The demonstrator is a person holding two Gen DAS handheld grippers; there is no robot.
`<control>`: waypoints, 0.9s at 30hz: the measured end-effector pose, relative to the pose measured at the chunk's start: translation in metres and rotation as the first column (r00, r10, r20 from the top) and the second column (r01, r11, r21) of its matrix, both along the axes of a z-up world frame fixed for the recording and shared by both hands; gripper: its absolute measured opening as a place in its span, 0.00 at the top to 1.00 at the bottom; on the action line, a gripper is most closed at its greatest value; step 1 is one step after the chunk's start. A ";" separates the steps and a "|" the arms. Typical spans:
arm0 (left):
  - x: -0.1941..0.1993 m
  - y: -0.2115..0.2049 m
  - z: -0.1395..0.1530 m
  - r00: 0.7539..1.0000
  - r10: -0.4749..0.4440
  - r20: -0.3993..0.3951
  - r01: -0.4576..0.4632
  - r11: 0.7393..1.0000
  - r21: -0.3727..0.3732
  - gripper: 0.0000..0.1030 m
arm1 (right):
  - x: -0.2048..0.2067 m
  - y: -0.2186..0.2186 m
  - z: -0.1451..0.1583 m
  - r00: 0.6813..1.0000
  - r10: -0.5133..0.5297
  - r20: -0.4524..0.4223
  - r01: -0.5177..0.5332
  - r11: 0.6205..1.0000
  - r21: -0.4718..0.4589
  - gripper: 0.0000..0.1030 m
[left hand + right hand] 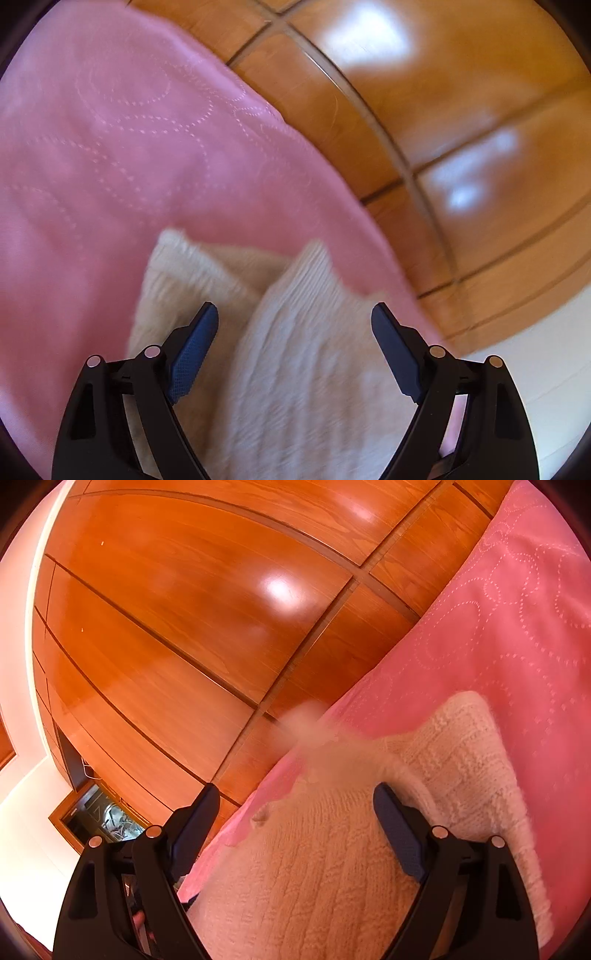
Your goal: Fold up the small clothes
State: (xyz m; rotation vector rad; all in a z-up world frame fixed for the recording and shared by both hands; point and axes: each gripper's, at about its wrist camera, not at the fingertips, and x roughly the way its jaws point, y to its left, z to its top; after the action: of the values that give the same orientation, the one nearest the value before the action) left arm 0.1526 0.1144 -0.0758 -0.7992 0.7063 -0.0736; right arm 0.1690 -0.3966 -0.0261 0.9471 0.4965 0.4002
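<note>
Behind everything: glossy orange-brown wooden panelled wardrobe front [177, 627] with dark seams, window glare on it; also in the left wrist view, far right [461, 110]. White wall strip [14, 664] at far left of the right wrist view, a small framed opening [99, 819] low down there, contents unclear.

Pink quilted bedspread with dotted swirl stitching [110, 147] covers the work surface; in the right wrist view it fills the right side [517, 646].

Cream fuzzy knitted small garment [295, 369] lies on the bedspread at the near edge, bunched in two lobes, blurred. Right wrist view [314, 867]: near part bulges up, a blurred bit sticks up at its far end.

Left gripper [294, 321]: black frame, blue pads, jaws spread wide, angled down over the garment; knit sits between the fingers, pads not pressing it. Released.

Right gripper [297, 801]: near level, rolled, jaws spread wide, garment hump between the fingers, no pad contact visible. Released.
</note>
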 end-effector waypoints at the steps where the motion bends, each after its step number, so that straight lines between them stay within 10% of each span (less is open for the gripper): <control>1: -0.006 -0.009 -0.001 1.000 -0.017 0.006 0.016 0.997 0.076 0.19 | 0.000 0.001 0.001 1.000 -0.004 -0.006 0.004 1.000 -0.015 0.18; 7: -0.044 -0.046 -0.007 0.996 -0.076 0.049 0.052 0.925 0.376 0.18 | -0.005 0.017 0.010 0.998 -0.042 -0.044 0.034 0.987 -0.154 0.11; 13: -0.068 -0.031 -0.002 0.994 -0.064 0.084 0.032 0.942 0.335 0.26 | -0.020 0.041 0.021 0.986 -0.100 -0.131 0.043 0.923 -0.382 0.03; 18: -0.093 -0.033 0.002 0.992 -0.104 0.075 0.071 0.934 0.350 0.38 | -0.032 0.078 0.024 0.939 -0.256 -0.228 0.012 0.691 -0.723 0.02; 27: -0.101 -0.030 -0.002 0.992 -0.123 0.041 0.104 0.944 0.312 0.59 | -0.057 0.060 0.038 0.898 -0.334 -0.285 0.021 0.680 -0.733 0.02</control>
State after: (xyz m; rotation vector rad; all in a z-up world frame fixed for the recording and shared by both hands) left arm 0.0513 0.0848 -0.0776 -0.4536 0.6857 -0.0887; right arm 0.1117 -0.3367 0.0119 0.2818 0.8476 -0.1992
